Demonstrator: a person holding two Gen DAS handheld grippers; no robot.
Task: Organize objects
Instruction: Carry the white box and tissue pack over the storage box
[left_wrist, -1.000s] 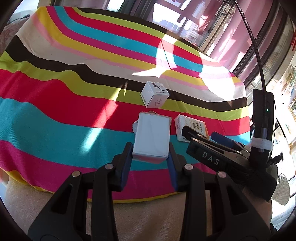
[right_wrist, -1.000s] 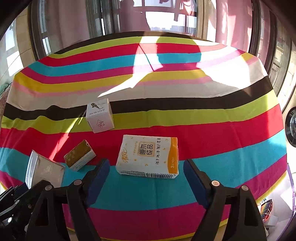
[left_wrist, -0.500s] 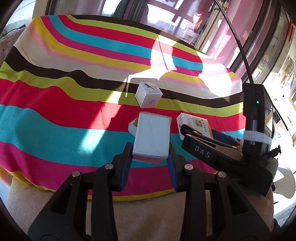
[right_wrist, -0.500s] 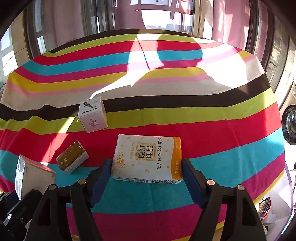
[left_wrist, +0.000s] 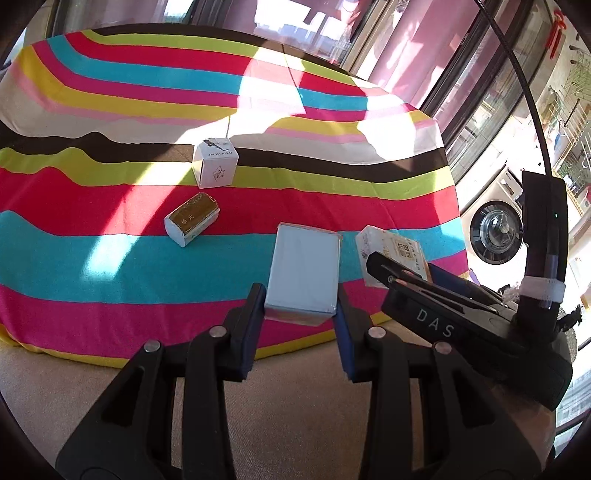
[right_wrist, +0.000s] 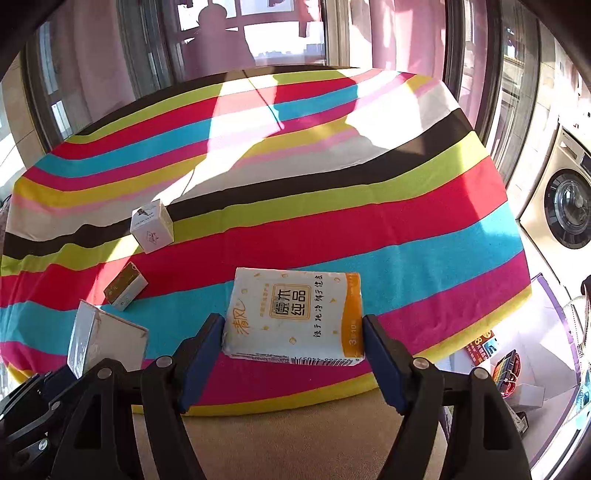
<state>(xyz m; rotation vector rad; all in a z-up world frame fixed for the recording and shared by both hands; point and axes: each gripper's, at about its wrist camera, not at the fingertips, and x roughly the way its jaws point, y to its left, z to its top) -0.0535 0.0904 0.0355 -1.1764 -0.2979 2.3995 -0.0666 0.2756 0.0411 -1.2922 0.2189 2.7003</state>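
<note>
My left gripper is shut on a pale blue box and holds it above the striped tablecloth; the box also shows in the right wrist view. My right gripper is shut on a white and orange tissue pack, lifted off the cloth; it shows in the left wrist view too. A small gold tissue pack and a white cube box rest on the cloth.
The table's near edge lies just ahead of both grippers, with beige fabric below it. A washing machine stands at the right. Windows and pink curtains are behind the table.
Both grippers have pulled back and up from the table with their loads. My right gripper closed on the tissue pack and lifted it. The gold pack came into the left view.
</note>
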